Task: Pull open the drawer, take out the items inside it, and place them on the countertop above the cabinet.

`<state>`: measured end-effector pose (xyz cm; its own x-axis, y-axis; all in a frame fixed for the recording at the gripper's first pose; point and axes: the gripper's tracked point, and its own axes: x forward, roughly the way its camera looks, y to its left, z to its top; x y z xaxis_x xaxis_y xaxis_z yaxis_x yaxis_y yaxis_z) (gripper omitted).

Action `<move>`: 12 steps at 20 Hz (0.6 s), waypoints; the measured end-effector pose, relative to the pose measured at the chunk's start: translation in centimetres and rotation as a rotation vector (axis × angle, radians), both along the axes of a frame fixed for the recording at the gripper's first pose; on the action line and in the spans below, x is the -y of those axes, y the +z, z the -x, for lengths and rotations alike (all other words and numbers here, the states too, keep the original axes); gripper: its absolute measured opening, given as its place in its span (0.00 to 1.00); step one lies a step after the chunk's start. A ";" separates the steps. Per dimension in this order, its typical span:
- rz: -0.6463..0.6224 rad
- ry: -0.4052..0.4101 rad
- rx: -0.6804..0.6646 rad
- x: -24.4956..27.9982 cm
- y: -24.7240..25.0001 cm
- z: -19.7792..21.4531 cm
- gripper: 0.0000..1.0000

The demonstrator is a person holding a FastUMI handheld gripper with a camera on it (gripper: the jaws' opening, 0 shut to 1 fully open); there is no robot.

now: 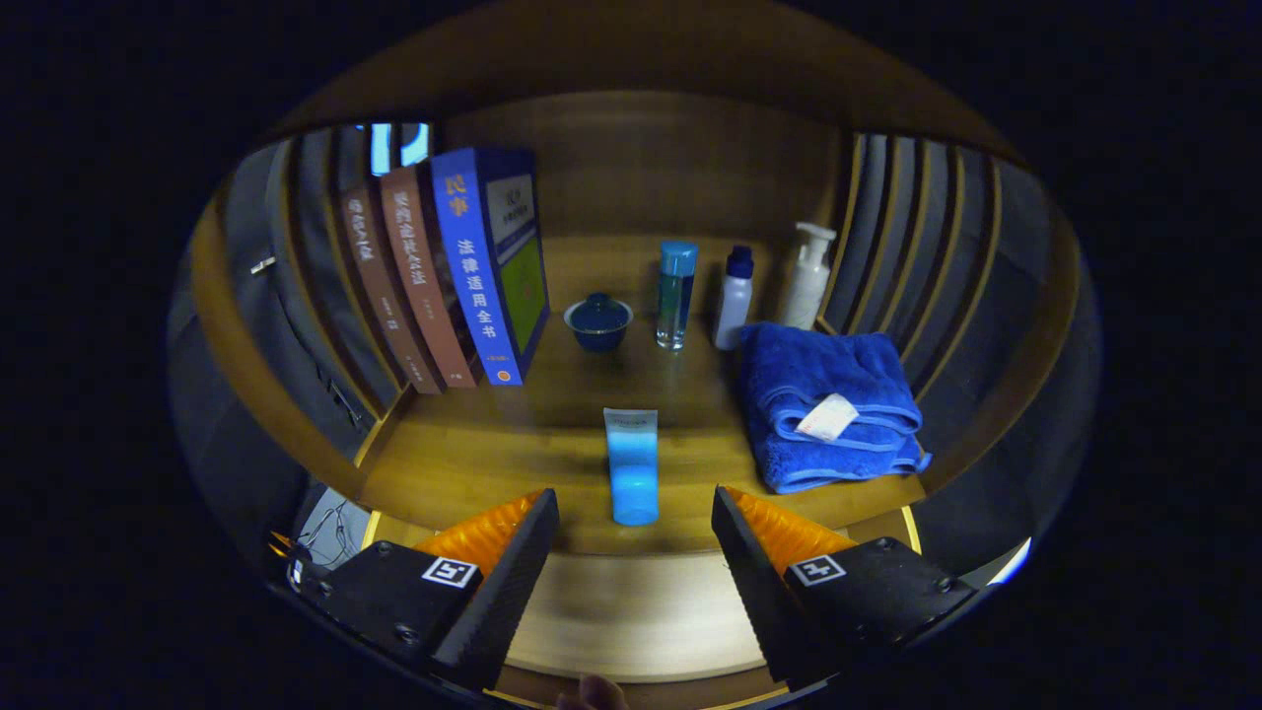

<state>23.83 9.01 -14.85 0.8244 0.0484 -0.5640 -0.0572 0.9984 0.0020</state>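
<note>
Wooden worktop (473, 463) fills a recess with slatted side walls and a wood back panel; three books (444, 271) stand at the far left, a lidded blue cup (598, 321), a clear blue bottle (676, 294), a small white bottle (734, 299) and a white pump bottle (808, 274) line the back, and a folded blue towel (828, 404) lies at the right; a blue tube (632, 465) lies near the front edge, just ahead of the claw (636, 562), whose fingers are spread wide and hold nothing; I judge the tube to be an item already set down, though the drawer is out of sight, so what is left cannot be told
</note>
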 end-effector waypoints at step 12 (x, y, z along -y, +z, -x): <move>-0.034 0.043 0.576 0.6 4.2 16.6 0.98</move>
